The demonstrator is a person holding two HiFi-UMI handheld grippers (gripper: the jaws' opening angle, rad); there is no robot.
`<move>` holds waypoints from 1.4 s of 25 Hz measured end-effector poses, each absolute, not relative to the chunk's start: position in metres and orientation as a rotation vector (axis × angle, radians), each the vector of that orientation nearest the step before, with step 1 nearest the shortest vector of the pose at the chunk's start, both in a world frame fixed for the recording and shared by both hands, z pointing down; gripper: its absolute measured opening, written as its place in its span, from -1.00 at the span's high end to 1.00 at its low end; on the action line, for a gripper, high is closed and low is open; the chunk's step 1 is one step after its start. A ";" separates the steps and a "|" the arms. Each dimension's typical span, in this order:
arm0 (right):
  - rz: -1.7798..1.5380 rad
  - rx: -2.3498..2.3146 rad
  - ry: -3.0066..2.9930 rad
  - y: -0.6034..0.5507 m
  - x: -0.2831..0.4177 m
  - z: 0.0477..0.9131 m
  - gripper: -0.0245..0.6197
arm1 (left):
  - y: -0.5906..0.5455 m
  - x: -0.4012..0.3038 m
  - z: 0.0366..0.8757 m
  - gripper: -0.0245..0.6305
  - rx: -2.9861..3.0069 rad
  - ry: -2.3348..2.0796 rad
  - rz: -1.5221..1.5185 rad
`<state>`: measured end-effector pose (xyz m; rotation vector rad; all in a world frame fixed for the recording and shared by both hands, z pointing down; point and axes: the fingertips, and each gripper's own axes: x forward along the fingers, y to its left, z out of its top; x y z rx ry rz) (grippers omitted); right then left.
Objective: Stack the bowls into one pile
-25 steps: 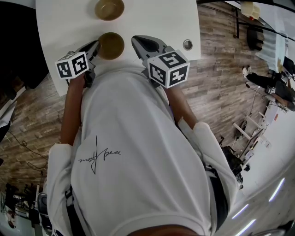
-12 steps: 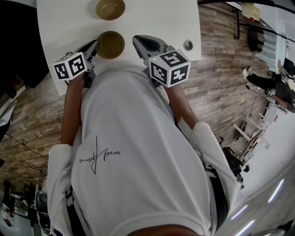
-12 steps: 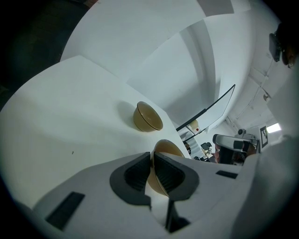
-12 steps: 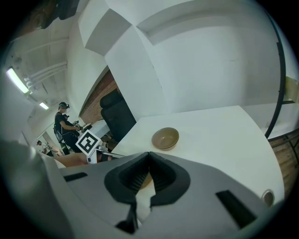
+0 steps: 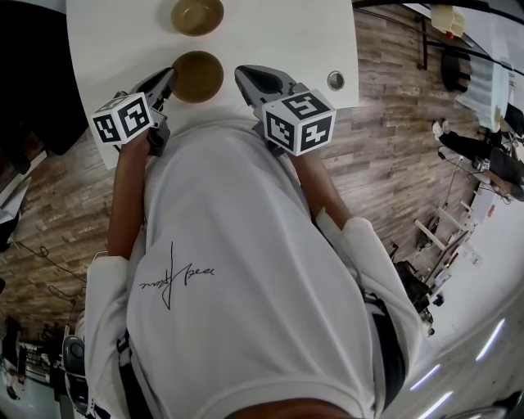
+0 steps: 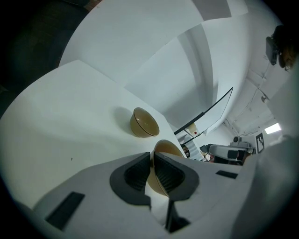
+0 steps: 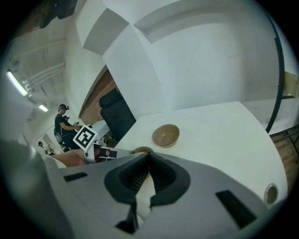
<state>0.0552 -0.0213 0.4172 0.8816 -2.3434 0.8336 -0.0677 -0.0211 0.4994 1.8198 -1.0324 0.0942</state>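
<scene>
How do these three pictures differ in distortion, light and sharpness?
Head view: strong fisheye bend, even light, far bowl and near bowl sharp on the white table. Left gripper view: black round vignette, close jaws a little soft. Right gripper view: black corners too, ceiling lamp bright at left.

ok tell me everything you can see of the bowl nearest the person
The near bowl is small, round and tan-brown with a smooth, slightly glossy look, and nothing shows inside it. It is open side up by the near edge of the white table. The left gripper is shut on its rim, the wall pinched between the pads. It stands apart from the far bowl.
</scene>
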 end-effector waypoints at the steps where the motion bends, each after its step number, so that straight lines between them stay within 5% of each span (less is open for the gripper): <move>1: 0.840 0.879 -2.343 -0.020 0.054 0.418 0.89 | -0.022 -0.068 0.498 0.82 1.819 -1.034 0.087; 35: 0.849 0.873 -2.312 -0.005 0.044 0.432 0.89 | -0.071 -0.076 0.464 0.82 1.834 -1.078 -0.006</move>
